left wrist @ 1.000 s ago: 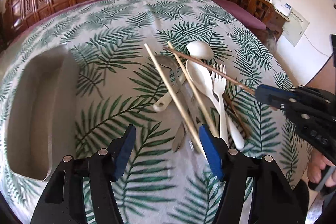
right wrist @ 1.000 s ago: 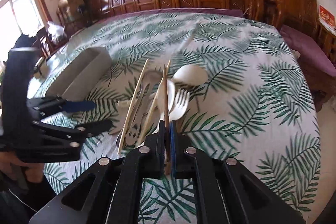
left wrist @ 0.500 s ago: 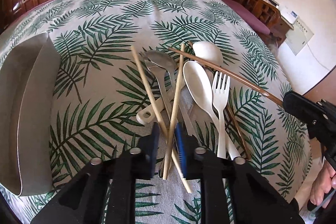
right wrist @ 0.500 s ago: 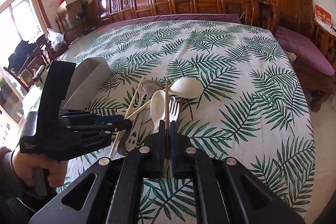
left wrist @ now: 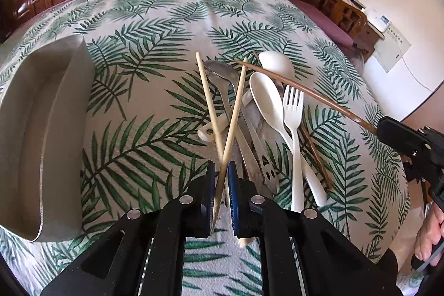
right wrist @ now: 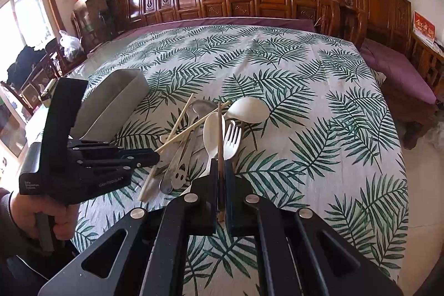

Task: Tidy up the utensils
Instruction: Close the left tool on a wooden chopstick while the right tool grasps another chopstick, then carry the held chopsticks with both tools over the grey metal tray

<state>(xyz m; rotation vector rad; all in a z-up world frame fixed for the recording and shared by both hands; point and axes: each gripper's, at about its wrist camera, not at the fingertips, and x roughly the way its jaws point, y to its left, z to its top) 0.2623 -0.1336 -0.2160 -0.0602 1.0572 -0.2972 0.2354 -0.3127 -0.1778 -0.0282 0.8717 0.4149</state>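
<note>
A pile of utensils lies on the leaf-print tablecloth: a white spoon (left wrist: 266,99), a white fork (left wrist: 292,107), a metal spoon (left wrist: 222,74), a second white spoon (left wrist: 277,63) and a loose light chopstick (left wrist: 206,93). My left gripper (left wrist: 221,171) is shut on another light wooden chopstick (left wrist: 236,107), which slants up over the pile. My right gripper (right wrist: 219,165) is shut on a dark brown chopstick (right wrist: 219,129), held above the fork. In the left wrist view that brown chopstick (left wrist: 305,90) runs to the right gripper (left wrist: 384,129).
A grey oblong tray (left wrist: 47,129) stands left of the pile, seen also as the tray (right wrist: 116,101) behind the left gripper (right wrist: 154,156). A second brown chopstick (left wrist: 316,154) lies by the fork. Carved wooden chairs ring the table's far side.
My left gripper was open beside the pile; it has shifted over the light chopsticks and shut on one. The right gripper keeps its hold on the brown chopstick.
</note>
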